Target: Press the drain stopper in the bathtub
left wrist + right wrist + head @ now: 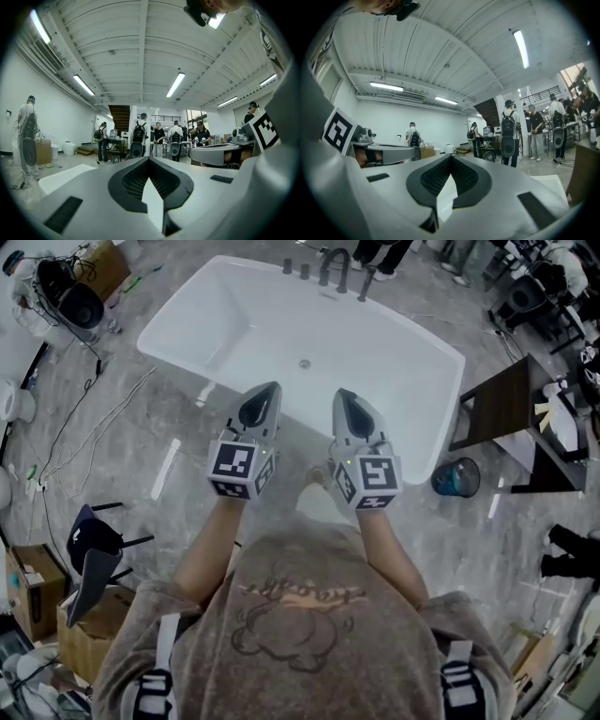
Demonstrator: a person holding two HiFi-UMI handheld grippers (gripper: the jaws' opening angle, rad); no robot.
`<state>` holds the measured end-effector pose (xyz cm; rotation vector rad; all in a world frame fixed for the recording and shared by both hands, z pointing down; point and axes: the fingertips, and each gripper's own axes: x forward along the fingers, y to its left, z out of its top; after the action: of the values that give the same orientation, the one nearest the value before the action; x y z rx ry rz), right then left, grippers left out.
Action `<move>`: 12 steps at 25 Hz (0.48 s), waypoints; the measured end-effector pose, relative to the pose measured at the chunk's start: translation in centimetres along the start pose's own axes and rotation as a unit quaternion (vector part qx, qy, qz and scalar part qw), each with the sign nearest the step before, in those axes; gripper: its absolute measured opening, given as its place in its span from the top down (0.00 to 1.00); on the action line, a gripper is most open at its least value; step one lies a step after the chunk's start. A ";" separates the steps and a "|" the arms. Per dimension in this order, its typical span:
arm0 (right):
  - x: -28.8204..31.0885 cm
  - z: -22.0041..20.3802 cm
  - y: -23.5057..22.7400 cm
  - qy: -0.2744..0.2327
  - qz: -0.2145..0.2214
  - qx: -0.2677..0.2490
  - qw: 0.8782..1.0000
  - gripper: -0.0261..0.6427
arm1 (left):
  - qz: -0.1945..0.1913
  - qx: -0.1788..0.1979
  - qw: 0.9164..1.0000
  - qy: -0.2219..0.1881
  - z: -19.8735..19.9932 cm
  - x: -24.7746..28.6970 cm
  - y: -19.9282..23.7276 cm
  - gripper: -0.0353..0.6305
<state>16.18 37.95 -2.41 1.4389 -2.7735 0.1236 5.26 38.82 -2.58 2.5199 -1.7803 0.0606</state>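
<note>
In the head view a white freestanding bathtub lies ahead of me, with the small round drain stopper on its floor near the faucet end. My left gripper and right gripper are held side by side over the tub's near part, both pointing toward the drain and well short of it. Each one's jaws meet at the tips with nothing between them. The left gripper view shows its gripper and the right gripper view shows its gripper, both aimed out into the room; the stopper is not in those views.
A dark faucet set stands on the tub's far rim. To the right are a dark wooden table and a blue bucket. A chair, cardboard boxes and floor cables lie to the left. Several people stand in the room beyond.
</note>
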 end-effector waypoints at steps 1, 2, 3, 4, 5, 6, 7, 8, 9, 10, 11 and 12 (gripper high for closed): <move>0.9 0.2 -0.5 0.002 0.003 -0.001 1.000 0.96 | 0.002 -0.001 1.000 0.001 0.2 1.0 0.4 0.95; 1.9 0.5 -1.1 0.003 0.006 -0.001 1.000 0.96 | 0.004 -0.003 1.000 0.001 0.4 2.0 0.7 0.95; 2.9 0.7 -1.8 0.004 0.009 -0.001 1.000 0.96 | 0.006 -0.004 1.000 0.001 0.5 3.1 1.1 0.95; 3.8 0.9 -2.4 0.005 0.012 -0.002 1.000 0.96 | 0.008 -0.005 1.000 0.001 0.7 4.2 1.3 0.95; 4.8 1.1 -3.2 0.005 0.015 -0.002 1.000 0.96 | 0.009 -0.006 1.000 0.000 0.8 5.3 1.5 0.95; 5.7 1.3 -3.9 0.006 0.019 -0.003 1.000 0.96 | 0.010 -0.007 1.000 0.000 0.9 6.4 1.7 0.95; 6.6 1.5 -4.6 0.007 0.022 -0.003 1.000 0.96 | 0.012 -0.007 1.000 0.000 1.0 7.5 1.8 0.95; 7.5 1.6 -5.3 0.007 0.026 -0.004 1.000 0.96 | 0.013 -0.008 1.000 0.000 1.1 8.6 2.0 0.95; 8.4 1.8 -5.9 0.008 0.030 -0.006 1.000 0.96 | 0.015 -0.008 1.000 0.000 1.2 9.7 2.3 0.95; 9.3 2.0 -6.4 0.009 0.033 -0.007 0.999 0.96 | 0.018 -0.008 1.000 0.000 1.3 10.8 2.6 0.95; 10.2 2.2 -7.0 0.009 0.037 -0.009 0.999 0.96 | 0.021 -0.008 1.000 -0.001 1.5 11.8 3.0 0.95; 11.1 2.4 -7.6 0.009 0.041 -0.009 0.999 0.96 | 0.025 -0.008 1.000 -0.001 1.6 12.9 3.3 0.95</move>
<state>16.07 24.35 -3.74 1.3135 -2.8125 0.1101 6.42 25.48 -3.32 2.4661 -1.8379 0.0456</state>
